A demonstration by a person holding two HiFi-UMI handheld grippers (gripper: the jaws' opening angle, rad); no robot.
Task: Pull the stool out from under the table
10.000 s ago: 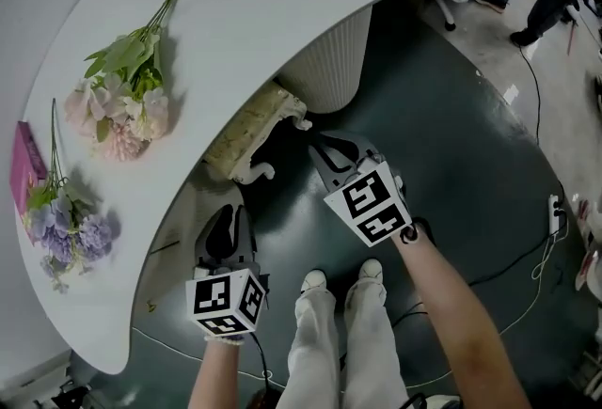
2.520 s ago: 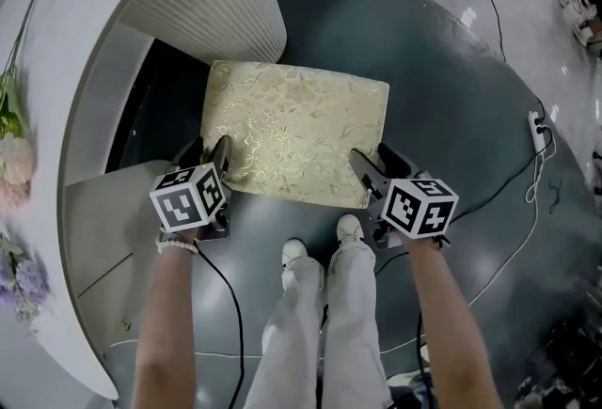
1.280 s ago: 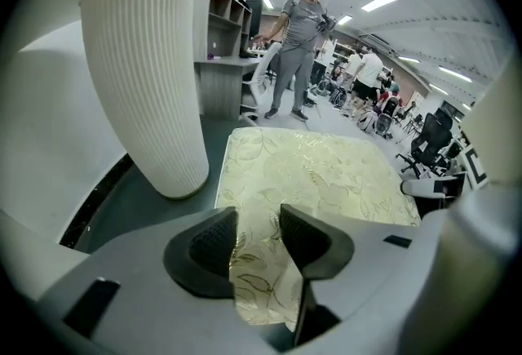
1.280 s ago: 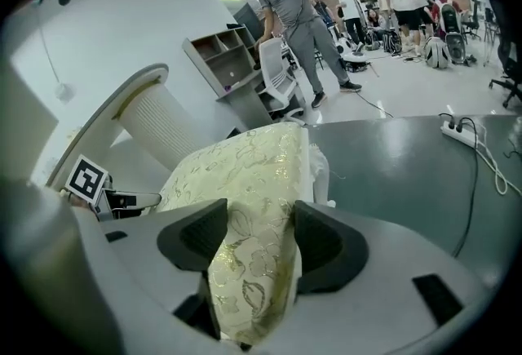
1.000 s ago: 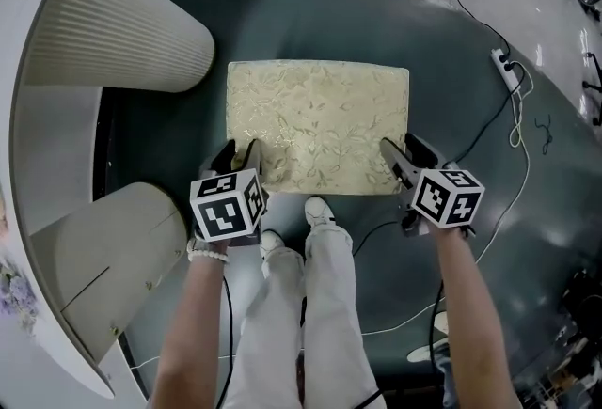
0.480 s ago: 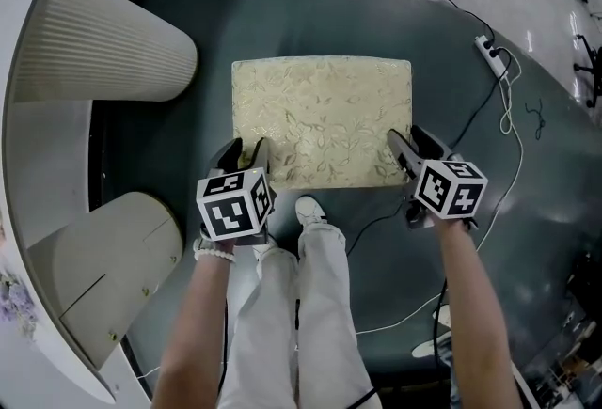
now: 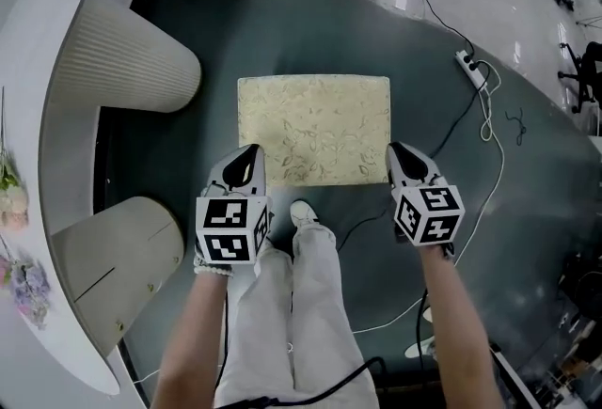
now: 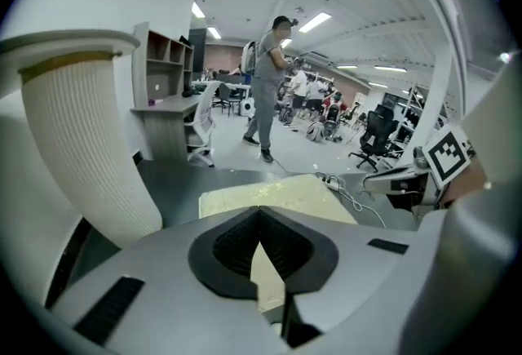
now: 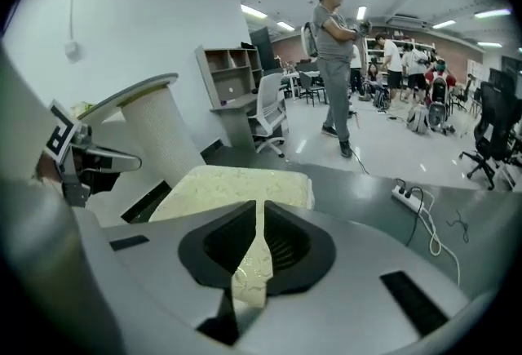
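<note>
Your left tool and right tool, jaws just closed on nothing, sit equally near the pale gold brocade rectangular stool, which lies just ahead and below, long side crosswise, clear of the white curved surface.

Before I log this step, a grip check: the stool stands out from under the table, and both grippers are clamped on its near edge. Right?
Not clamped: the left gripper and right gripper have just been closing with nothing between their jaws, off the stool, as both gripper views show.

Table, flowers clipped by left edge
</note>
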